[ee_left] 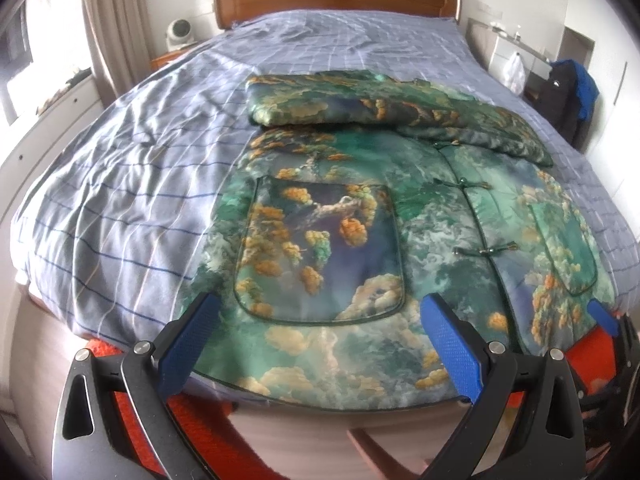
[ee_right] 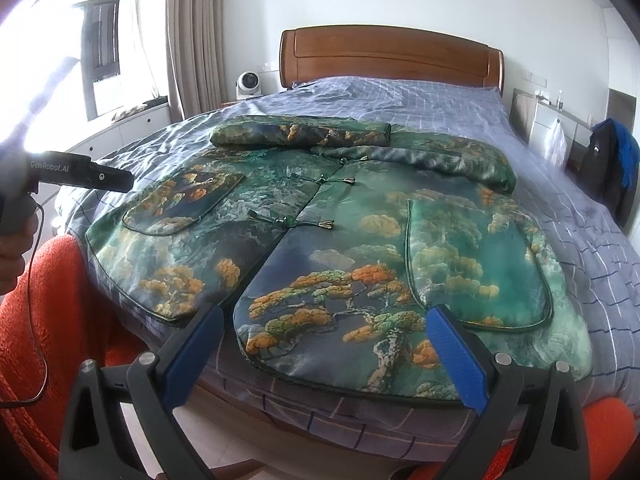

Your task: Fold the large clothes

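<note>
A green padded jacket (ee_left: 352, 216) with orange tree print lies front up on the bed, hem toward me, both sleeves folded across its top. It also shows in the right wrist view (ee_right: 360, 240). My left gripper (ee_left: 320, 312) is open, its jaws wide apart, above the hem at the left pocket. My right gripper (ee_right: 324, 324) is open over the hem of the right front panel. A blue fingertip of the right gripper (ee_left: 604, 314) shows at the right edge of the left wrist view. The left gripper's body (ee_right: 80, 176) shows at the left of the right wrist view.
The bed has a blue checked sheet (ee_left: 140, 168) and a wooden headboard (ee_right: 392, 56). A small white fan (ee_right: 247, 85) stands on the nightstand at the left. A dark bag with blue cloth (ee_right: 612, 160) stands to the right. The person's orange sleeves (ee_right: 52, 320) are near the bed's foot.
</note>
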A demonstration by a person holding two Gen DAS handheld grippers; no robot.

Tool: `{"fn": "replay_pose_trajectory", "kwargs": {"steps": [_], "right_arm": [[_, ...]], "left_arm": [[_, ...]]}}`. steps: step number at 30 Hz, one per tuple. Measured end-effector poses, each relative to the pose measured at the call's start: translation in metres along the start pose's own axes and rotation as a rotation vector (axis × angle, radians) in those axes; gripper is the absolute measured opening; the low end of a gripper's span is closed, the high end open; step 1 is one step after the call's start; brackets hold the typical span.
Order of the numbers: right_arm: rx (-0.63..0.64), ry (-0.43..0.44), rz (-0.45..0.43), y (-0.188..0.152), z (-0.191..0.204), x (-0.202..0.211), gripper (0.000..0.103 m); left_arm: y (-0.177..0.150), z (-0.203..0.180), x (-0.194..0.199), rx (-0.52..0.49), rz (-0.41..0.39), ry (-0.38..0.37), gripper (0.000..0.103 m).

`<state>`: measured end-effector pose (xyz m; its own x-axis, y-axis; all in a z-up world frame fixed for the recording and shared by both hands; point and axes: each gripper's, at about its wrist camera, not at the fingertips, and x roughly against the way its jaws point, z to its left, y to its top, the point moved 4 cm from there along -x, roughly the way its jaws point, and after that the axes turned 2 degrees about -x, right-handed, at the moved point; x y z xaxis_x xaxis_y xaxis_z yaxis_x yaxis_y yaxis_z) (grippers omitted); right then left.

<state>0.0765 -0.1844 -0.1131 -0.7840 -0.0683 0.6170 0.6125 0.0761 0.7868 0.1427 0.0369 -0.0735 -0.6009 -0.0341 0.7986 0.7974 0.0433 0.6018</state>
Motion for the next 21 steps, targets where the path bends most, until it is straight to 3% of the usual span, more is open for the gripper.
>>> {"fn": "replay_pose_trajectory", "kwargs": {"steps": [13,21], "right_arm": [[-0.001,0.000,0.002,-0.001,0.000,-0.001,0.100],[-0.013,0.000,0.004,-0.001,-0.003,-0.001,0.100]], "left_arm": [[-0.002,0.005,-0.007,0.007,0.018,0.028,0.101],[-0.008,0.011,-0.026,-0.013,0.072,0.077,0.101]]}}
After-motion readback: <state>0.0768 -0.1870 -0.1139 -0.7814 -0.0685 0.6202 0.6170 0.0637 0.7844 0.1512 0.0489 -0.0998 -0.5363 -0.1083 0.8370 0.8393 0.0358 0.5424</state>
